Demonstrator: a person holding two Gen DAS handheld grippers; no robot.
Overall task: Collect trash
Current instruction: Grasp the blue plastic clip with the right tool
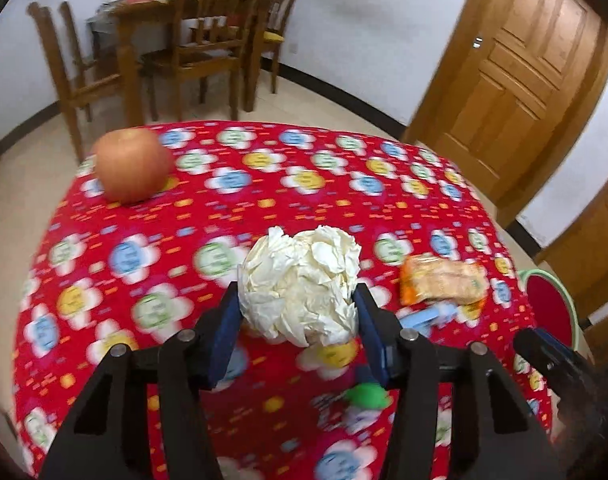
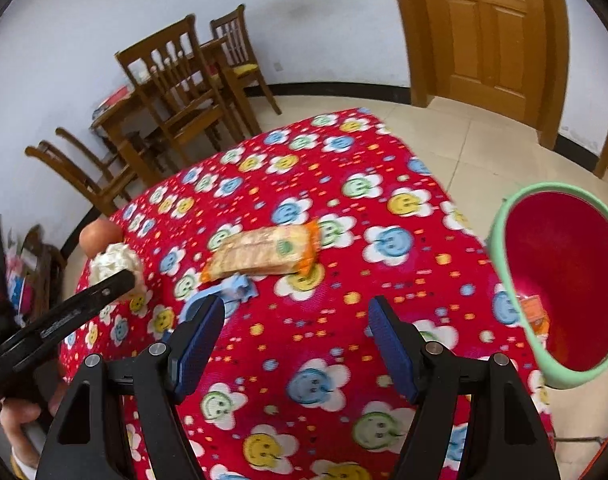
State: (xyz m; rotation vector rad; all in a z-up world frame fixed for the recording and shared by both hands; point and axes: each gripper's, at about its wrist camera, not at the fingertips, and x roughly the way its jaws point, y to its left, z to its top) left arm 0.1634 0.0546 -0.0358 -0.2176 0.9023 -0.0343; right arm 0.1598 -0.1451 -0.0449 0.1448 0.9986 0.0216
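My left gripper (image 1: 298, 300) is shut on a crumpled white paper ball (image 1: 300, 280), held just above the red flowered tablecloth (image 1: 224, 240). The ball also shows in the right wrist view (image 2: 114, 260) at the left gripper's tip. An orange snack wrapper (image 2: 264, 254) lies mid-table, also in the left wrist view (image 1: 444, 282), with a blue scrap (image 2: 234, 286) beside it. My right gripper (image 2: 298, 312) is open and empty above the cloth, near side of the wrapper. A red bin with a green rim (image 2: 560, 280) stands at the table's right edge, an orange wrapper inside.
An apple (image 1: 130, 164) sits at the table's far left corner. A small green piece (image 1: 368, 396) lies on the cloth under the left gripper. Wooden chairs and a table (image 1: 192, 40) stand by the far wall. A wooden door (image 1: 516, 72) is at the right.
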